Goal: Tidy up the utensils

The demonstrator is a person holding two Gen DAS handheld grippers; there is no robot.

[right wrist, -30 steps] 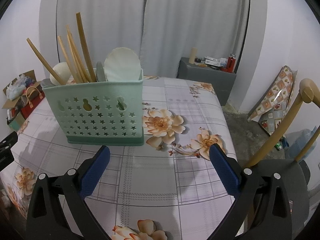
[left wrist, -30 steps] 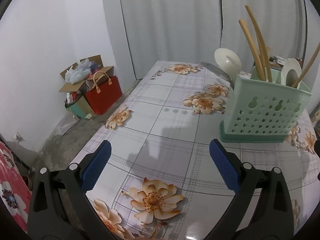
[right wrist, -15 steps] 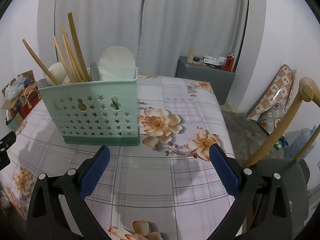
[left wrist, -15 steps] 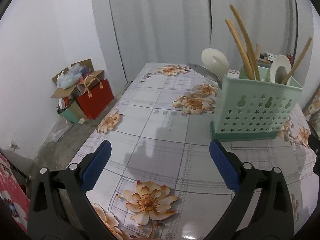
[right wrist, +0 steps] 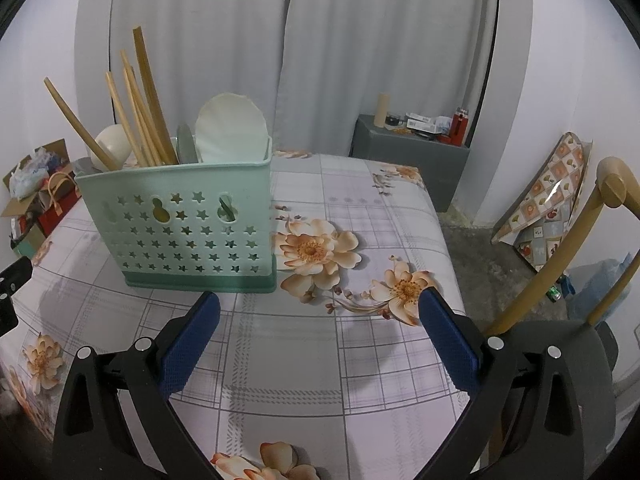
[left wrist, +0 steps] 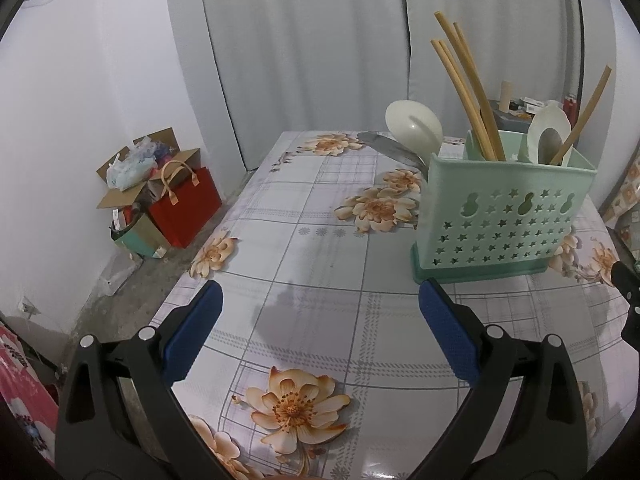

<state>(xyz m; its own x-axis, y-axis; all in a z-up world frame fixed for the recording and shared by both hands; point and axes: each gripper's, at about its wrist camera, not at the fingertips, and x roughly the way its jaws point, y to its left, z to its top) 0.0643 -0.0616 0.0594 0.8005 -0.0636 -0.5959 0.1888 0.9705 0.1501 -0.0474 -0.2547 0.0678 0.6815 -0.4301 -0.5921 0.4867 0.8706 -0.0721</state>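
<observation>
A mint-green perforated utensil holder (left wrist: 502,216) (right wrist: 180,224) stands upright on the flowered tablecloth (left wrist: 320,272). Several wooden chopsticks (left wrist: 466,88) (right wrist: 138,116) and white spoons (left wrist: 546,136) (right wrist: 230,130) stick up out of it. Behind the holder, a white ladle (left wrist: 414,124) and a grey blade (left wrist: 386,148) show in the left wrist view. My left gripper (left wrist: 320,320) hangs open over the cloth, to the left of and in front of the holder. My right gripper (right wrist: 319,320) is open too, just in front of the holder's right corner. Neither holds anything.
Left of the table, a red bag (left wrist: 186,206) and a cardboard box (left wrist: 136,176) sit on the floor. A grey cabinet (right wrist: 412,164) with small items stands behind the table. A wooden chair (right wrist: 576,264) is at the right edge.
Both grippers have drawn back from the holder, which now looks smaller and farther off. The holder and its utensils have stayed put. Both grippers remain open.
</observation>
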